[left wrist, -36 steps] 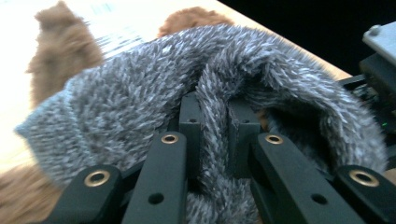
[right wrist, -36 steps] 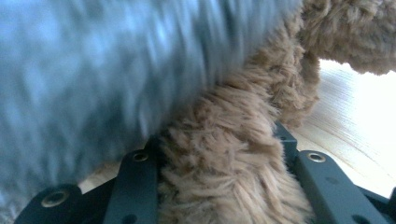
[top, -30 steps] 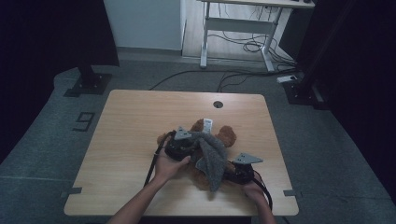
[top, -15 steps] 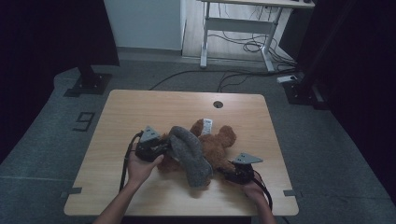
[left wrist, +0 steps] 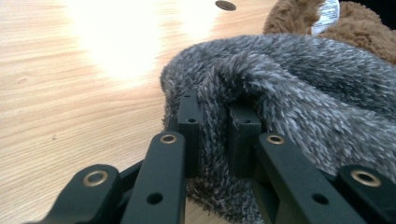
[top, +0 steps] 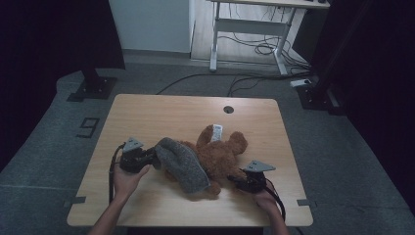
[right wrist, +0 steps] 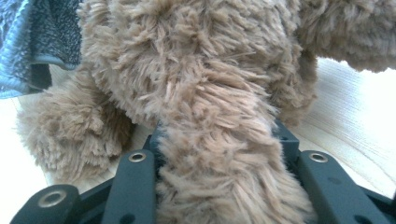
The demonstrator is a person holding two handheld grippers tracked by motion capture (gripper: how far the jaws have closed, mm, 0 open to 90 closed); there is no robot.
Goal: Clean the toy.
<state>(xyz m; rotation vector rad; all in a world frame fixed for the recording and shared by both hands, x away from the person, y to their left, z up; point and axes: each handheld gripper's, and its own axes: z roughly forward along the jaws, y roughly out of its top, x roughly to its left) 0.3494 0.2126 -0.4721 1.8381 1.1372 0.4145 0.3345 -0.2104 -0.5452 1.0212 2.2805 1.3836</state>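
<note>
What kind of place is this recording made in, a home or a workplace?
Probably a lab or office workroom, not a home: a plain wooden table stands on grey carpet, dark stand bases flank it, and loose cables run under a desk frame behind.

My table (top: 161, 112) is light wood with a small round hole (top: 228, 109) near its far edge. On it lies a brown teddy bear (top: 222, 152), and a grey fuzzy cloth (top: 181, 164) rests partly over the bear.
</note>
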